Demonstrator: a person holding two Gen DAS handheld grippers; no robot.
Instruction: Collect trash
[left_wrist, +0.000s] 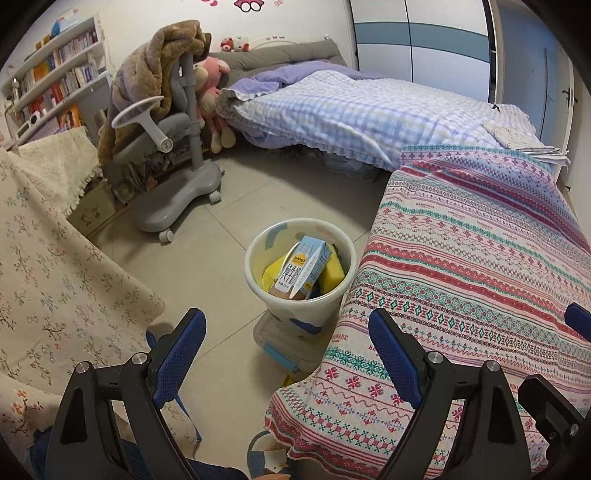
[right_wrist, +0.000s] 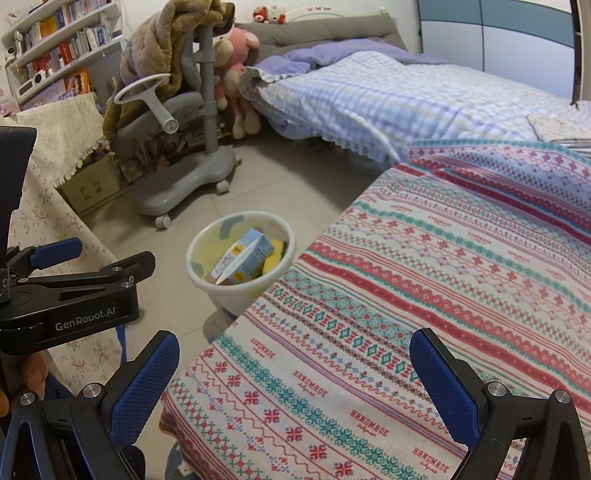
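Both empty and wide open, my left gripper (left_wrist: 288, 354) sits nearer the trash bin (left_wrist: 258, 284) ahead than my right gripper (right_wrist: 295, 384), over the patterned tablecloth (right_wrist: 424, 277).

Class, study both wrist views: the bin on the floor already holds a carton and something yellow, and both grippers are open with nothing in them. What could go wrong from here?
1. The milk carton stands tall in the white bin, its top near the rim; more trash dropped in may bounce out.
2. The bin sits tight against the patterned cloth hanging beside it, so a gripper reaching in might snag the fabric or tip the bin.
3. The left gripper and right gripper are close together and could collide.
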